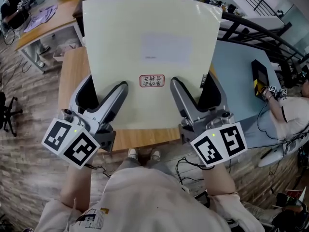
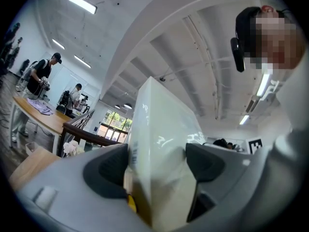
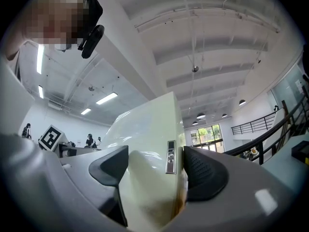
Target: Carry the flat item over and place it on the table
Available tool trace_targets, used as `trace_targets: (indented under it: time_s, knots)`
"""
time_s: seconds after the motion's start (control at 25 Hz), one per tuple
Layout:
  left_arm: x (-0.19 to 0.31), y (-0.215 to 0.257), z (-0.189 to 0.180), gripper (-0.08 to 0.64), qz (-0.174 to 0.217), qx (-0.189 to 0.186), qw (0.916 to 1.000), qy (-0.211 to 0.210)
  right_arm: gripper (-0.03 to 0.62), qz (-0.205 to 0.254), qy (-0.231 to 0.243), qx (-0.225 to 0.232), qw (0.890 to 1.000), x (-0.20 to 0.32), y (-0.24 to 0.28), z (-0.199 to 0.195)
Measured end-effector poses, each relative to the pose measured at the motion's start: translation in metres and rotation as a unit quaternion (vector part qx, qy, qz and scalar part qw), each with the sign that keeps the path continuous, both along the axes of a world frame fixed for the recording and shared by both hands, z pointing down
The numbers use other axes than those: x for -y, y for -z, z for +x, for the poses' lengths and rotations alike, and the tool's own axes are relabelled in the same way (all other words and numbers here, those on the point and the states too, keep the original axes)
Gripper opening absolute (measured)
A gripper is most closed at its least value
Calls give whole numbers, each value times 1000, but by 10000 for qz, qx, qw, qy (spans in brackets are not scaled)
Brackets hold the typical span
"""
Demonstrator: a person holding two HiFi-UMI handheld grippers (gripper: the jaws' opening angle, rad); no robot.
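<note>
Over the wooden table [image 1: 69, 76], your left gripper [image 1: 104, 99] and right gripper [image 1: 192, 98] each clamp the pale flat board's [image 1: 149, 42] near edge, flanking its red stamp [image 1: 152, 81]; board extends away.

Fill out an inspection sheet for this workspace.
Surface: wooden table, mostly hidden behind the board.
Job's things: cream flat board with a red-framed label, held up by both grippers.
Clutter: nothing seen.
Grippers: left gripper and right gripper each shut on the board's near edge.
Cables: black cables on the floor near the feet.
Surroundings: light blue table, black railing, people at other desks.
</note>
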State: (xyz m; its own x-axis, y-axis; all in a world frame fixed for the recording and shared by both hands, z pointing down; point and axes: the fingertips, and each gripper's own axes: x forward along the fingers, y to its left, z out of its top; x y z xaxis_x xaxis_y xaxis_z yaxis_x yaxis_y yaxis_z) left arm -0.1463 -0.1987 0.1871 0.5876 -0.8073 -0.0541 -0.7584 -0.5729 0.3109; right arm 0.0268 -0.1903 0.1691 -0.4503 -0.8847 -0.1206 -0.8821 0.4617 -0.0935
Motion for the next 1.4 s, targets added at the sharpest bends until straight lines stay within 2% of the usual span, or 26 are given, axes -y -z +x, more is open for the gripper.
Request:
trace_targets:
  time_s: [0.28, 0.52, 0.72, 1.04, 1.4]
  knots:
    - [11, -21, 3, 376, -277, 45, 9996, 27, 351, -259, 61, 63, 9996, 13, -22, 3]
    - [29, -52, 41, 377, -655, 110, 9978, 81, 351, -626, 60, 77, 9980, 33, -55, 41]
    - [52, -77, 51, 379, -1000, 164, 9948, 42, 351, -965, 84, 122, 9952, 57, -81, 51]
    - [71, -139, 42, 377, -1628, 279, 9863, 41, 351, -1641, 117, 291, 9859, 79, -148, 42]
    - [78, -227, 53, 377, -2266, 378, 9733, -28, 353, -2302, 105, 470, 9720, 86, -241, 55]
